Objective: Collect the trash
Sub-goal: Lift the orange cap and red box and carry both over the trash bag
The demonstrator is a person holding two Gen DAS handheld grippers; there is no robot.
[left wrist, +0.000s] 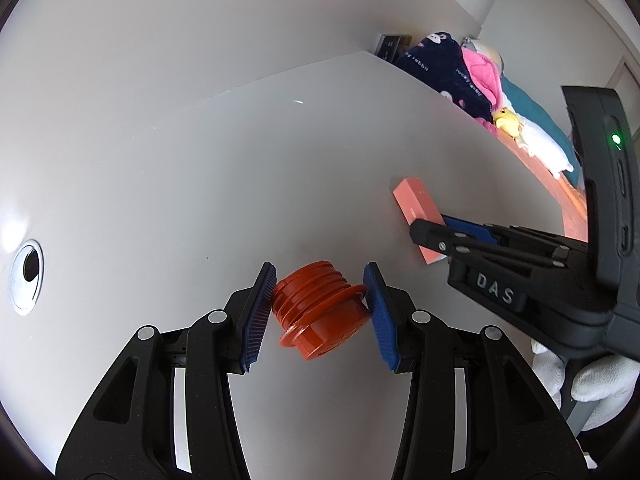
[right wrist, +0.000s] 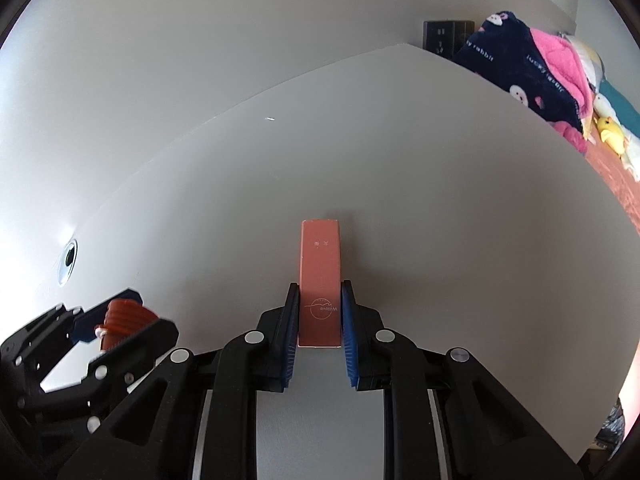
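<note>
An orange ribbed plastic cap (left wrist: 320, 308) lies on its side on the white desk (left wrist: 180, 180). My left gripper (left wrist: 320, 280) is shut on it, blue pads touching both sides. It also shows in the right wrist view (right wrist: 122, 320), between the left gripper's fingers. A long pink box (right wrist: 321, 280) lies flat on the desk. My right gripper (right wrist: 320, 300) is shut on its near end, pads against both long sides. In the left wrist view the pink box (left wrist: 416, 208) sits to the right with the right gripper (left wrist: 424, 236) on it.
A round cable hole (left wrist: 27, 276) sits in the desk at the left. The desk's right edge (right wrist: 520, 108) borders a bed with dark and pink blankets (right wrist: 532, 68) and a yellow plush toy (right wrist: 610, 130). A wall socket (right wrist: 444, 36) is behind the far corner.
</note>
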